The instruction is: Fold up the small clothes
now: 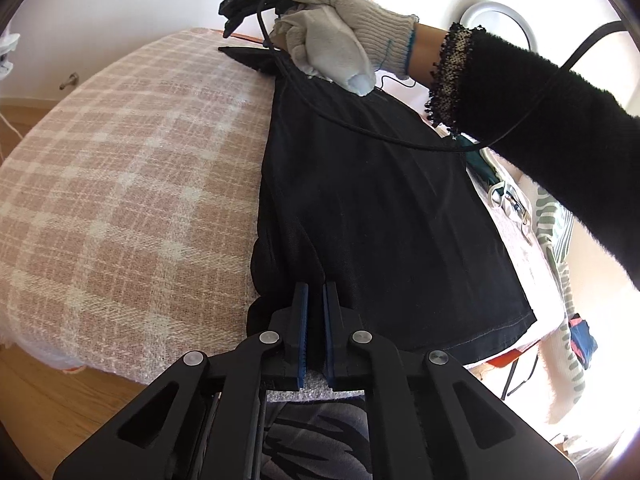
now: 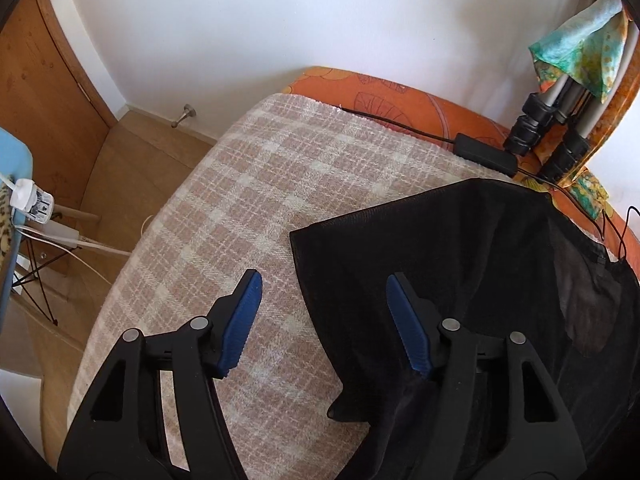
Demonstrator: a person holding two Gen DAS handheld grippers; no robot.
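A black garment (image 1: 372, 216) lies lengthwise on the pink plaid blanket (image 1: 132, 184). My left gripper (image 1: 315, 292) is shut on the garment's near edge, the cloth pinched between its blue pads. My right gripper (image 2: 322, 280) is open and hovers over the garment's far corner (image 2: 460, 248); nothing is between its fingers. In the left wrist view the right gripper (image 1: 234, 32) shows at the far end, held by a white-gloved hand (image 1: 340, 28).
The blanket (image 2: 240, 200) covers a bed with an orange sheet (image 2: 400, 100). A black power brick and cable (image 2: 484, 154) lie at the far edge. A clothes pile (image 1: 552, 224) sits to the right. The wooden floor (image 2: 132, 152) lies beyond the bed's left edge.
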